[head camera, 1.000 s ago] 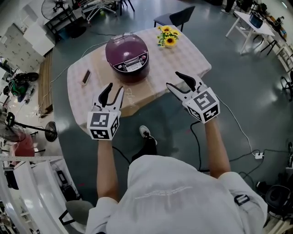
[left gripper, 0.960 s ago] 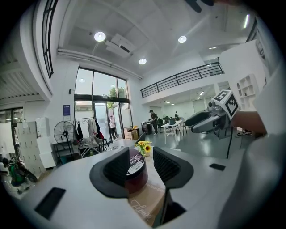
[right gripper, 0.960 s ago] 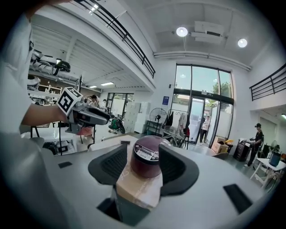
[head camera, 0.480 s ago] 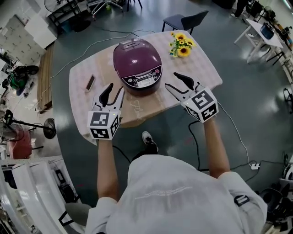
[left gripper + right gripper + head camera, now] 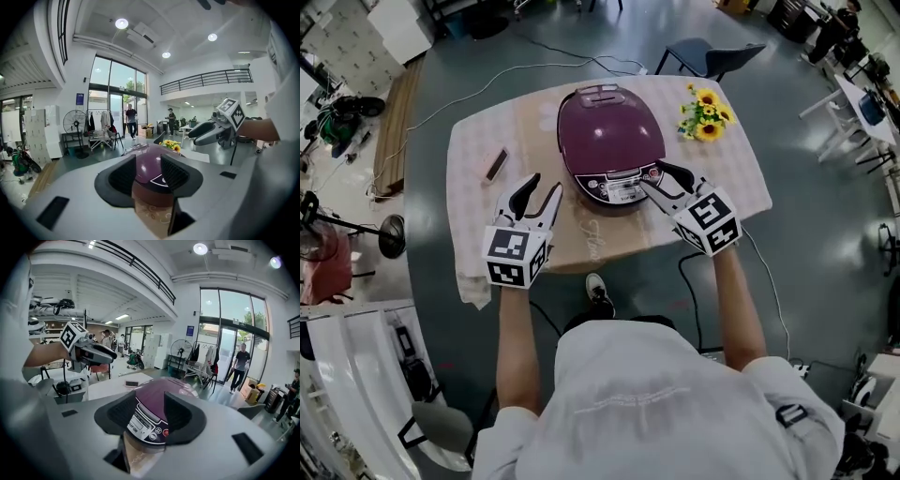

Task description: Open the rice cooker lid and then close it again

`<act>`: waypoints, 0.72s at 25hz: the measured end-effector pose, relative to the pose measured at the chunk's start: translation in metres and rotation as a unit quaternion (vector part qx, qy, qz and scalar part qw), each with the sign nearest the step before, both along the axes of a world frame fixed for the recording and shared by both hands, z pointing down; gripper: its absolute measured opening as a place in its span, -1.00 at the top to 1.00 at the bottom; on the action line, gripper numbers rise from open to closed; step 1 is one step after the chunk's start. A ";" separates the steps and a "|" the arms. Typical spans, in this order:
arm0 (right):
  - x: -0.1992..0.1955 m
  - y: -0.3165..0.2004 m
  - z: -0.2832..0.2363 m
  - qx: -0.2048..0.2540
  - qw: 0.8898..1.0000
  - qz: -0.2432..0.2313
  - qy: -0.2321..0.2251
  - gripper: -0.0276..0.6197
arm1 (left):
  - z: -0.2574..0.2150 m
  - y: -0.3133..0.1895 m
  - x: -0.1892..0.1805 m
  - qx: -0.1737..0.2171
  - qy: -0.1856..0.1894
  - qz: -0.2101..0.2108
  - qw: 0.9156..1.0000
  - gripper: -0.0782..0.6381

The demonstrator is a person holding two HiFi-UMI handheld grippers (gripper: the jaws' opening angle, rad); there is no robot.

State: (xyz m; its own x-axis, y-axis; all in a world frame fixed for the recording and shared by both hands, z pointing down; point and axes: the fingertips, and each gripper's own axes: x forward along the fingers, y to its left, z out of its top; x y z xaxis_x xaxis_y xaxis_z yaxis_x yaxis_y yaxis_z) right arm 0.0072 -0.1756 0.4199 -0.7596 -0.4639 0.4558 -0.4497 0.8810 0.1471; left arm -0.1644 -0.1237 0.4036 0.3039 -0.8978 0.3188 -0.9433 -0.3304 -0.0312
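A purple rice cooker stands with its lid down in the middle of a cloth-covered table. Its control panel faces me. My left gripper hovers open over the table, just left of the cooker's front and apart from it. My right gripper is at the cooker's front right, beside the panel; its jaws are closing with nothing between them. In the left gripper view the cooker shows past the open jaws of the left gripper. In the right gripper view the cooker's panel fills the gap of the right gripper.
A dark phone lies on the table's left part. A bunch of sunflowers stands at the back right. A chair is behind the table. Cables run over the floor, and a fan stand is at the left.
Both grippers have moved forward to the cooker as the person stepped up to the table. The right gripper's jaws have narrowed a little. The lid stays down.
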 end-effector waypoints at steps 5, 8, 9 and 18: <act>-0.018 -0.007 0.028 -0.019 0.999 -0.025 0.024 0.29 | 0.015 -0.004 -0.006 -0.017 0.007 -0.003 1.000 0.28; -0.027 -0.005 0.046 -0.039 0.997 -0.049 0.040 0.29 | 0.030 -0.002 -0.006 -0.033 0.015 -0.006 0.999 0.28; -0.029 -0.005 0.052 -0.049 0.996 -0.055 0.042 0.29 | 0.035 -0.001 -0.005 -0.040 0.018 -0.007 0.999 0.28; -0.043 -0.011 0.077 -0.044 0.988 -0.127 0.077 0.34 | 0.056 0.006 0.008 -0.071 0.039 -0.043 0.996 0.29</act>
State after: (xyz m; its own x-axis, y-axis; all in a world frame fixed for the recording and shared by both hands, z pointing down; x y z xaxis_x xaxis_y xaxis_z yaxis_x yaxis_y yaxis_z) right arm -0.0356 -0.1870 0.4970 -0.7651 -0.2208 0.6048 -0.1913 0.9749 0.1139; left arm -0.1566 -0.1180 0.4597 0.2562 -0.8691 0.4232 -0.9662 -0.2435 0.0849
